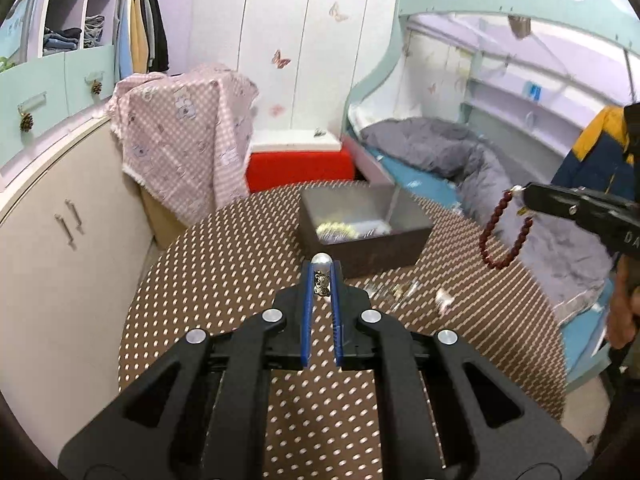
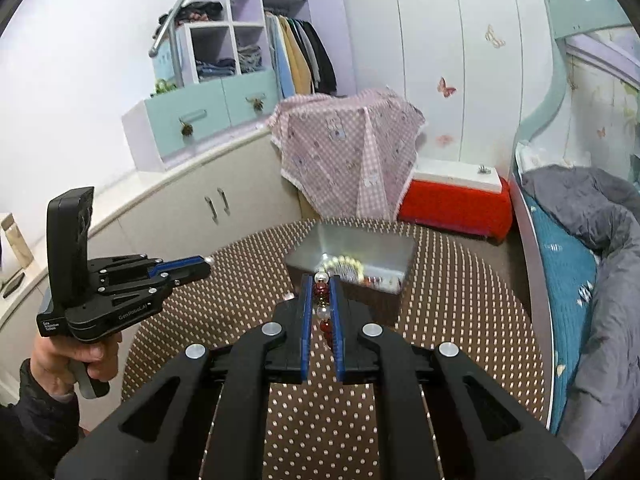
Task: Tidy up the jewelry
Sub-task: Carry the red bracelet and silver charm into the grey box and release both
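Round dotted counter (image 1: 240, 280) fills the near view, w/ open box (image 1: 362, 232) at its far side, pale bead bracelet (image 2: 344, 266) lying inside. Right gripper (image 2: 322, 280) clamped on red bead bracelet (image 1: 505, 232), dangling right of box. Left gripper (image 1: 322, 266) clamped on small pearl piece (image 1: 322, 259), near side of box.

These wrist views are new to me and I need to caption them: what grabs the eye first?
The dark red bead bracelet dangles in the air from the right gripper above the round dotted table. The left gripper pinches a small pearl-and-metal piece between its blue fingers. Behind sits an open box holding a pearl strand.
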A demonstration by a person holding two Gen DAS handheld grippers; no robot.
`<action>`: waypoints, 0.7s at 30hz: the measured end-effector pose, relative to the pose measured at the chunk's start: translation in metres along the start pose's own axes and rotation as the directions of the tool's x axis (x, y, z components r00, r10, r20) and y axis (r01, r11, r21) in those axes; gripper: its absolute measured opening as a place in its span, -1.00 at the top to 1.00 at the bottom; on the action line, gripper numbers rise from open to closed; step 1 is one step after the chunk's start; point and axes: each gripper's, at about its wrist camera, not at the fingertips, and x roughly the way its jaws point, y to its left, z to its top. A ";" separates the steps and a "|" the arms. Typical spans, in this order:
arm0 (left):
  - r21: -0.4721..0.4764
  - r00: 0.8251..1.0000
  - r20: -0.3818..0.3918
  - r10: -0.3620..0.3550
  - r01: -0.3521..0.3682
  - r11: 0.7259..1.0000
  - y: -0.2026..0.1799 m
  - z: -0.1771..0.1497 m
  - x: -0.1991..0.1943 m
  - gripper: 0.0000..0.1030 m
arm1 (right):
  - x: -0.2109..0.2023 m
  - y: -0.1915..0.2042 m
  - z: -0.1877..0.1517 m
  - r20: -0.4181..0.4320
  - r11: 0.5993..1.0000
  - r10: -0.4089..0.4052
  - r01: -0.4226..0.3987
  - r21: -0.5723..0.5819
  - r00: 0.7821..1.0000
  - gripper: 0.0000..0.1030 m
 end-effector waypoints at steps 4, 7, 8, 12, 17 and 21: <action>0.020 0.999 0.035 -0.001 0.001 1.000 -0.007 0.025 -0.004 0.84 | -0.010 -0.001 0.027 0.056 1.000 -0.004 0.004 -0.009 0.998 0.86; 0.033 0.999 0.048 -0.016 0.014 0.999 -0.011 0.044 -0.001 0.84 | -0.009 -0.003 0.046 0.077 1.000 -0.009 0.010 -0.014 0.997 0.86; 0.020 0.998 0.048 -0.037 0.036 0.999 -0.011 0.054 0.003 0.84 | -0.006 -0.004 0.051 0.079 1.000 -0.015 0.016 -0.018 0.997 0.86; -0.007 0.997 0.029 -0.073 0.073 0.997 -0.011 0.075 0.020 0.84 | 0.011 -0.012 0.070 0.067 1.000 -0.023 0.024 -0.007 0.997 0.86; -0.016 0.996 -0.026 -0.084 0.083 0.996 -0.014 0.097 0.054 0.84 | 0.038 -0.029 0.081 0.030 0.998 -0.034 0.032 0.045 0.999 0.86; -0.023 0.992 -0.085 -0.092 0.090 0.996 -0.016 0.103 0.083 0.84 | 0.064 -0.040 0.081 -0.012 0.997 -0.034 0.035 0.076 0.999 0.86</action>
